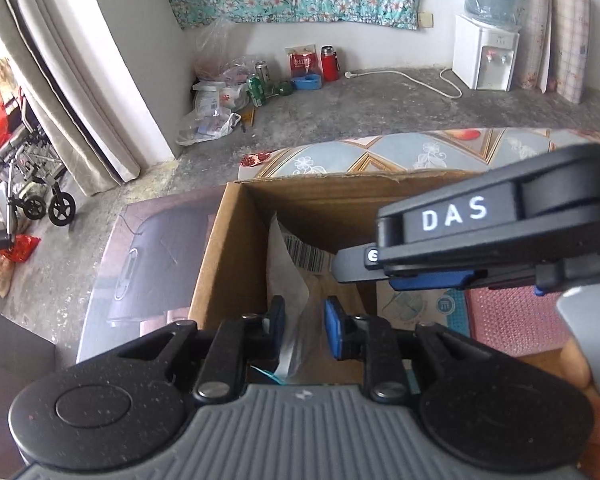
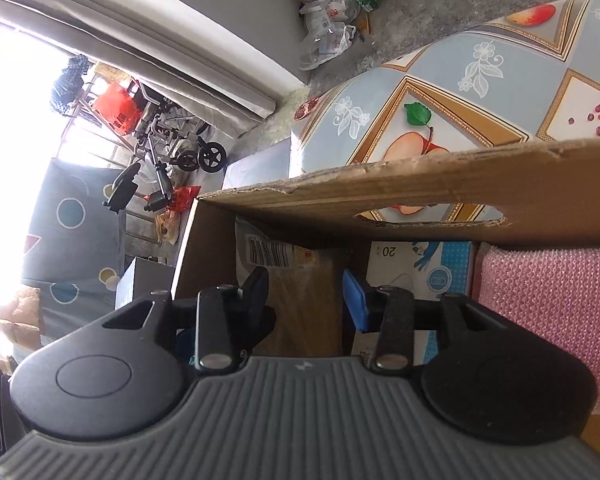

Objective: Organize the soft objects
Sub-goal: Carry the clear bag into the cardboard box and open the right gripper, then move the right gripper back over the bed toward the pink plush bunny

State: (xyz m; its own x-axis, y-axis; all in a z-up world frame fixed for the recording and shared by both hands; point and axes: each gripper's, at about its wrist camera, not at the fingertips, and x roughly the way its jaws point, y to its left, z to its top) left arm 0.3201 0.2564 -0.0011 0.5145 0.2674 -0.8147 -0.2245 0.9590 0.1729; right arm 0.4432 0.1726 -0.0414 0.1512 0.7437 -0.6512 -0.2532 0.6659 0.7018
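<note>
An open cardboard box [image 1: 220,240] stands on a table and both grippers reach into it. A clear plastic packet [image 1: 296,280] with a barcode label stands inside, and its lower part runs between the fingers of my left gripper [image 1: 305,322]. The blue pads stand apart and do not press it. My right gripper [image 1: 356,270] comes in from the right, seen side on. In the right wrist view the right gripper [image 2: 306,294] is open over the brownish packet [image 2: 300,300] in the box [image 2: 380,184]. A blue-and-white carton [image 2: 432,264] and a pink bubbly pad [image 2: 552,304] lie to the right.
The table wears a fruit-patterned cloth [image 2: 460,80]. A flat printed carton [image 1: 148,256] lies left of the box. On the concrete floor are bags and cans [image 1: 236,88], a water dispenser [image 1: 484,56] and a wheelchair [image 1: 28,184]. A hand [image 1: 580,360] holds the right gripper.
</note>
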